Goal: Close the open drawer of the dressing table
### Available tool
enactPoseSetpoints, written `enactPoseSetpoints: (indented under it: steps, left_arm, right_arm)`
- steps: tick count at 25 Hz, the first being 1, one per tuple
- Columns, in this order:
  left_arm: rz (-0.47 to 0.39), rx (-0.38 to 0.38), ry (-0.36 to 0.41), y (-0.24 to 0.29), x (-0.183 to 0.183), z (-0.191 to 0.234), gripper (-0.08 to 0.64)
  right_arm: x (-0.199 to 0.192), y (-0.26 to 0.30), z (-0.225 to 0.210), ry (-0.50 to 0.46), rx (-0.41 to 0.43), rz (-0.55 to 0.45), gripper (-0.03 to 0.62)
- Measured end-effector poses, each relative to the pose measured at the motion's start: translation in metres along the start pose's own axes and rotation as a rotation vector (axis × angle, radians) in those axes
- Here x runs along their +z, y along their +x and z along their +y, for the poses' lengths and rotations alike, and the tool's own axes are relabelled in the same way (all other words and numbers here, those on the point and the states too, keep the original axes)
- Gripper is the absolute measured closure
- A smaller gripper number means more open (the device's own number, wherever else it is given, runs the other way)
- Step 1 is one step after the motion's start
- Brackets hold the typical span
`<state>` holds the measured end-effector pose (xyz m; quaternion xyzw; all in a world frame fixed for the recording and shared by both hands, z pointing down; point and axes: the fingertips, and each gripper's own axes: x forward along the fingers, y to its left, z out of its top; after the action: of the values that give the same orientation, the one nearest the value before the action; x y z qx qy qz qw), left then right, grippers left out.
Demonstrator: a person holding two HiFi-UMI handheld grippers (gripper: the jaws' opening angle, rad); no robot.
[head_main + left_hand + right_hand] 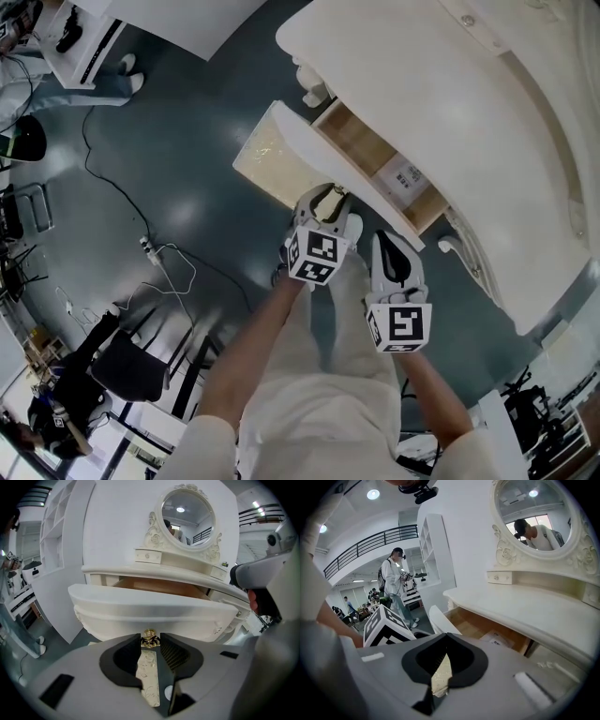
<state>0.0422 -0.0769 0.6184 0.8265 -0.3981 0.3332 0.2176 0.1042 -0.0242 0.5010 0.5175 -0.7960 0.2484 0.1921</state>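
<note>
Left claw (328, 199) was recorded in the head view at the front of the open drawer (366, 150). The drawer was pulled well out from under the top of the dressing table (441, 66), with its wooden floor exposed and a paper (401, 178) lying inside. The right claw (387, 242) was held just beside the left one, short of the drawer front and touching nothing.

In the left gripper view, the gold knob (150, 638) at the middle of the drawer front was seen between the jaw tips. The jaws were drawn narrow, and the pads appeared to be closed on the knob. The mirror (187, 513) was noted above the table top.

In the right gripper view, the jaws were found closed tip to tip with nothing between them. The drawer was seen ahead and to the right, standing open.

The step in hand was judged to be the push itself, with the grip taken and the closing not yet completed. The next move was judged to require a straight, level push along the drawer's run until the front sits flush under the table top. The knob should be kept centred so that the drawer does not skew and bind.
</note>
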Motion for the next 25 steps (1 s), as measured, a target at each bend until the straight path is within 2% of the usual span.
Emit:
enactPoseSetpoints:
  steps: [9, 25]
  left_arm:
    - [-0.005, -0.008, 0.009, 0.014, 0.016, -0.003, 0.43]
    - [-0.028, -0.017, 0.014, 0.041, 0.044, -0.009, 0.43]
  right_arm:
    - [0.002, 0.007, -0.022, 0.022, -0.026, 0.007, 0.589]
    - [0.008, 0.019, -0.047, 0.027, -0.021, 0.008, 0.589]
